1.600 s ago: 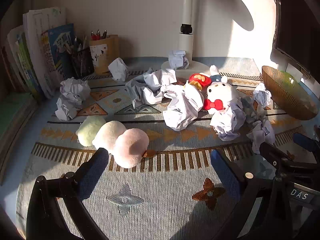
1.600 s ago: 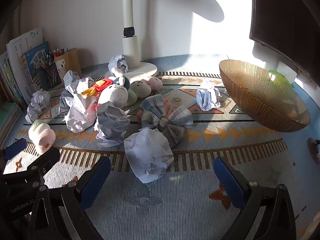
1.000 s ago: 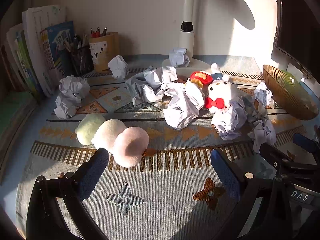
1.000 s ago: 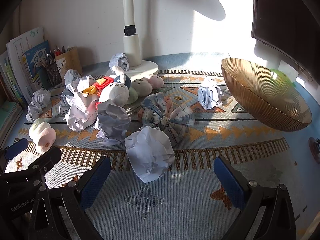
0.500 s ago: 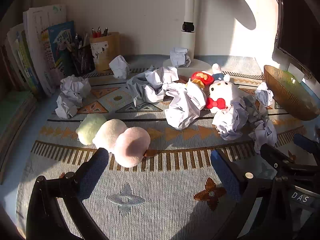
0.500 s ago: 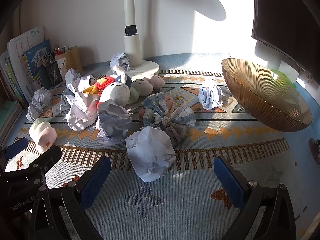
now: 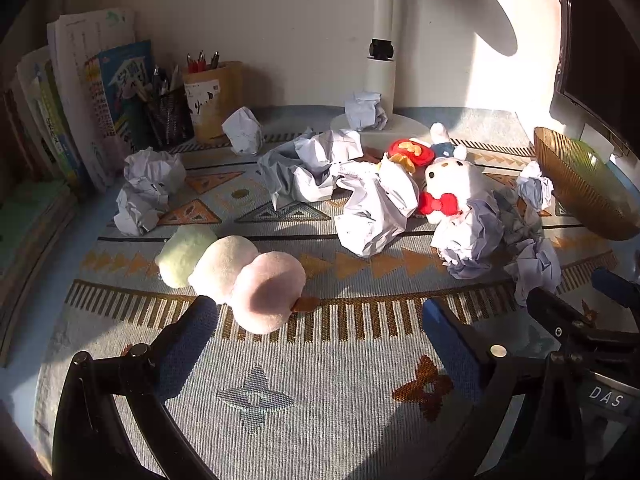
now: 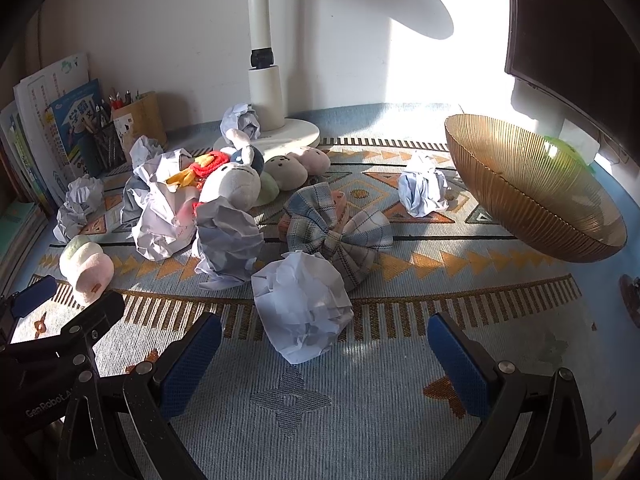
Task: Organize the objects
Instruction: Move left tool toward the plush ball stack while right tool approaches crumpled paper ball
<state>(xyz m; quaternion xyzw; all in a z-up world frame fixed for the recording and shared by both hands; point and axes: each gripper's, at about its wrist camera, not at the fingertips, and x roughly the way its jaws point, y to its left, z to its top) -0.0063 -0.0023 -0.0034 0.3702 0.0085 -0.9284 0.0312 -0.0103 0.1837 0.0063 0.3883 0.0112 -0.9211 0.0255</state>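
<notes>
Amber ribbed bowl [image 8: 532, 192] tilted on rug [image 8: 400, 400], contents unclear.

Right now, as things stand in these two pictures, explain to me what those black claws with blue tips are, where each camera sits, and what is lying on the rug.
The claws are two hand-held grippers; a person carries one in each hand. Each has a camera looking forward along its two blue-padded fingers.

One picture comes from the left gripper, the other from the right gripper. Both are open and hold nothing. Each also shows at the edge of the other's picture.

On the patterned rug lie many crumpled paper balls. The nearest paper ball sits just ahead of the right gripper. A three-ball plush toy lies ahead of the left one. Further back are a white plush doll and a plaid cloth bow. An amber bowl stands on the right, tilted.
</notes>
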